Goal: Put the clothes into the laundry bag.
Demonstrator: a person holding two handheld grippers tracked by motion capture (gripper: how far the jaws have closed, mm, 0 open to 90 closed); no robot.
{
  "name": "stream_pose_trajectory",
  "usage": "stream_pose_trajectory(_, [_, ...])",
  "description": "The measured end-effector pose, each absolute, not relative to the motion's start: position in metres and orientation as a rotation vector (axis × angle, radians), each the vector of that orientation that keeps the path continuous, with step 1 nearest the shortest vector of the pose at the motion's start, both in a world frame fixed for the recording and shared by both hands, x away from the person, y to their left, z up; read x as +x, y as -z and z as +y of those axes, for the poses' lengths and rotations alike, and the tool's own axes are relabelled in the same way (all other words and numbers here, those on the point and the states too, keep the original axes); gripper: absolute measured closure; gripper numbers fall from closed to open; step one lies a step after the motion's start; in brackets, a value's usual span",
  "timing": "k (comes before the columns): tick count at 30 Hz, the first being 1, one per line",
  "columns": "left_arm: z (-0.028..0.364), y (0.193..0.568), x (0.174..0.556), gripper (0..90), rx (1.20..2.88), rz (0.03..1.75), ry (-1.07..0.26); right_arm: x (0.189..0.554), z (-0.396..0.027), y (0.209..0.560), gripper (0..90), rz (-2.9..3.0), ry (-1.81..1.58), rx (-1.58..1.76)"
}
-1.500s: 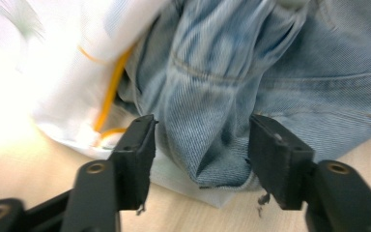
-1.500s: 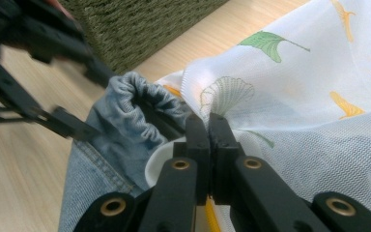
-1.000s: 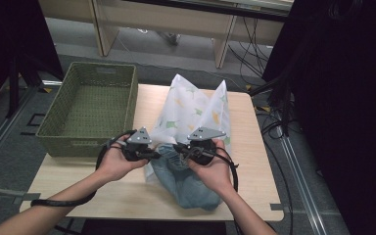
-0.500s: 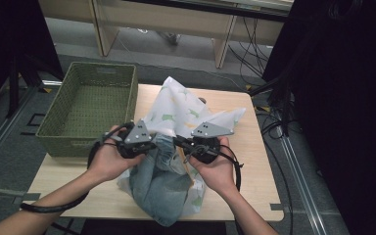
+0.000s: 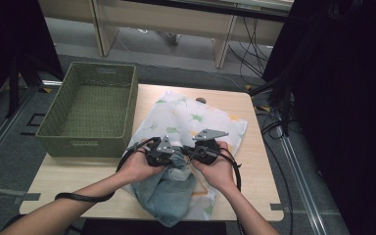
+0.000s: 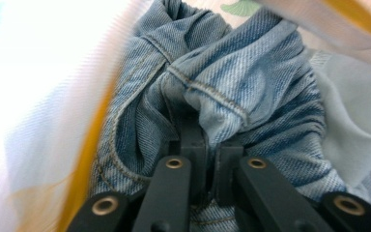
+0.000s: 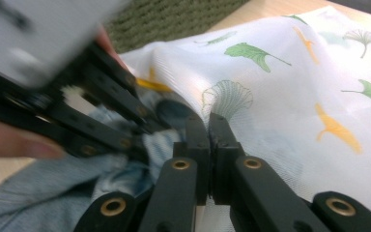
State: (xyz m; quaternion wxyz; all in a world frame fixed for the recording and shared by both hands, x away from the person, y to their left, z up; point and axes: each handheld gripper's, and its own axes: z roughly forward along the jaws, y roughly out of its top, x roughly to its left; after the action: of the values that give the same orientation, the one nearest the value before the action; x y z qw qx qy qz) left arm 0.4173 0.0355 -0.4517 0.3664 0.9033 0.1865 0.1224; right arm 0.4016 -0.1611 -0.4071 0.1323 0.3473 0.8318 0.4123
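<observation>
Risk: your left gripper (image 6: 200, 140) pinches only a fold of the denim jeans (image 5: 169, 193) at lower centre of the high view. Its jaws have just been opening slightly, denim still between them, so the fold may slip free. Your right gripper (image 7: 208, 126) is clamped on the edge of the leaf-print mesh bag (image 5: 191, 120); a sharp tug could pull that thin edge out. Versus a second ago: the bag, then standing upright, now lies flat mid-table, beside the green basket (image 5: 90, 110).
</observation>
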Motion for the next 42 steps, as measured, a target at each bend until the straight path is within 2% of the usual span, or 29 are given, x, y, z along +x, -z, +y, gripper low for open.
stream_pose_trajectory(3, [0.044, 0.439, 0.413, 70.7, 2.296, 0.468, -0.338, 0.403, -0.163, 0.409, 90.0, 2.419, -1.186, 1.01])
stream_pose_trajectory(5, [0.052, 0.431, 0.409, 53.1, 2.26, 0.464, -0.35, 0.402, -0.163, 0.409, 90.0, 2.417, -1.171, 1.041])
stream_pose_trajectory(7, [0.062, 0.422, 0.406, 45.6, 2.213, 0.469, -0.317, 0.404, -0.163, 0.409, 90.0, 2.415, -1.173, 1.007])
stream_pose_trajectory(13, [0.087, 0.407, 0.378, 38.7, 2.194, 0.392, -0.239, 0.403, -0.163, 0.408, 90.0, 2.412, -1.173, 1.05])
stream_pose_trajectory(18, [0.089, 0.425, 0.352, 33.3, 2.269, 0.258, -0.103, 0.404, -0.163, 0.408, 90.0, 2.412, -1.172, 1.016])
stream_pose_trajectory(26, [0.064, 0.461, 0.334, 28.9, 2.402, 0.083, -0.007, 0.405, -0.163, 0.409, 90.0, 2.418, -1.175, 1.019])
stream_pose_trajectory(32, [0.044, 0.487, 0.33, 27.6, 2.522, -0.002, -0.015, 0.404, -0.163, 0.409, 90.0, 2.424, -1.175, 1.016])
stream_pose_trajectory(36, [0.037, 0.495, 0.328, 30.4, 2.573, -0.046, -0.044, 0.403, -0.163, 0.41, 90.0, 2.426, -1.171, 1.025])
stream_pose_trajectory(38, [0.036, 0.494, 0.328, 34.9, 2.572, -0.035, -0.041, 0.403, -0.163, 0.41, 90.0, 2.427, -1.17, 1.026])
stream_pose_trajectory(39, [0.036, 0.494, 0.329, 40.7, 2.573, -0.028, -0.038, 0.403, -0.163, 0.41, 90.0, 2.428, -1.17, 1.025])
stream_pose_trajectory(40, [0.036, 0.494, 0.33, 40.7, 2.574, -0.024, -0.037, 0.403, -0.163, 0.41, 90.0, 2.428, -1.17, 1.025])
stream_pose_trajectory(42, [0.036, 0.495, 0.332, 46.5, 2.563, -0.012, -0.035, 0.403, -0.163, 0.41, 90.0, 2.429, -1.169, 1.023])
